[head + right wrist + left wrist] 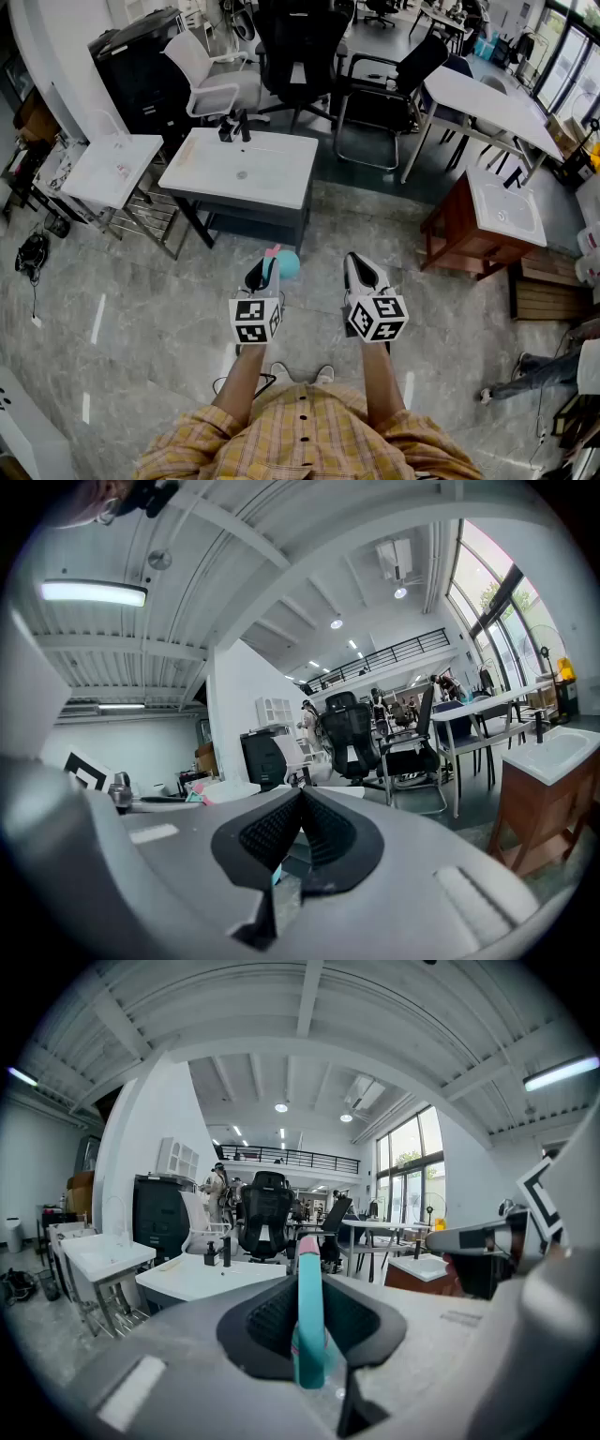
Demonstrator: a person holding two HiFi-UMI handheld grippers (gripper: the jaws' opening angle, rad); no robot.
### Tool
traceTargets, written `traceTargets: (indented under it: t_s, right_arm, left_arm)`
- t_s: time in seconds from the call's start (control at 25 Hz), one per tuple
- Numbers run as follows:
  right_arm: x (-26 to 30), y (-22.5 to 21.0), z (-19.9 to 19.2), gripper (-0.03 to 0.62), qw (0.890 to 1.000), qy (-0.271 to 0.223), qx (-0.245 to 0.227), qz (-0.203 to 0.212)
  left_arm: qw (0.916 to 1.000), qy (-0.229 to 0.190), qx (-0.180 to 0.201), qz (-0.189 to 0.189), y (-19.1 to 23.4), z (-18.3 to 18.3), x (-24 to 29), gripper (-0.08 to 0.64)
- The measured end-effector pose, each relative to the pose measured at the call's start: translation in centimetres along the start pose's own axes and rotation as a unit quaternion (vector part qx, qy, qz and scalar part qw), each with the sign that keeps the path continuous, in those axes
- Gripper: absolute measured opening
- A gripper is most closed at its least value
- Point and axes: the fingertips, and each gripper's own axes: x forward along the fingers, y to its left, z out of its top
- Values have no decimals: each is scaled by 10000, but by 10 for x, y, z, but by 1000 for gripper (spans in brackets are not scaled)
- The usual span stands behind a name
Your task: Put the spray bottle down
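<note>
Between the jaws of the left gripper [263,274] stood the teal spray bottle [309,1321], pink top up, clamped by the dark pads. Ahead of both grippers stood a white sink counter [272,176]. Beside it on the right, the right gripper [362,273] held nothing, its jaws pressed together.

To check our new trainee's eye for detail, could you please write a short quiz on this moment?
1. True or false: the right gripper is shut and empty.
2. What is the left gripper clamped on? A) a mug B) a spray bottle C) a sponge
3. Name the white fixture standing straight ahead of both grippers.
Key: 1 true; 2 B; 3 a sink.
</note>
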Motion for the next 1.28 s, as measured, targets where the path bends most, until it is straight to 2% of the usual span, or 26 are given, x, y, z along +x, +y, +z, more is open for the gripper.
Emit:
traceTargets:
  t_s: [0.32,0.52,1.04,1.28]
  right_arm:
    - [0,15,-4,-3,10000,-6,19,28]
    - [6,25,-3,-2,9997,-106,225,-39]
    - [22,54,-18,-2,9994,-28,38,-329]
    - [48,49,-21,0,9994,-45,-16,-352]
  left_arm:
    - [9999,-28,-21,-99,5,-3,-7,71]
    - [9997,-61,-40,-214,14,-3,-9,71]
    - [9987,-203,-138,-446,48,-3,-12,71]
    - [9984,-223,-92,-504,60,-2,11,71]
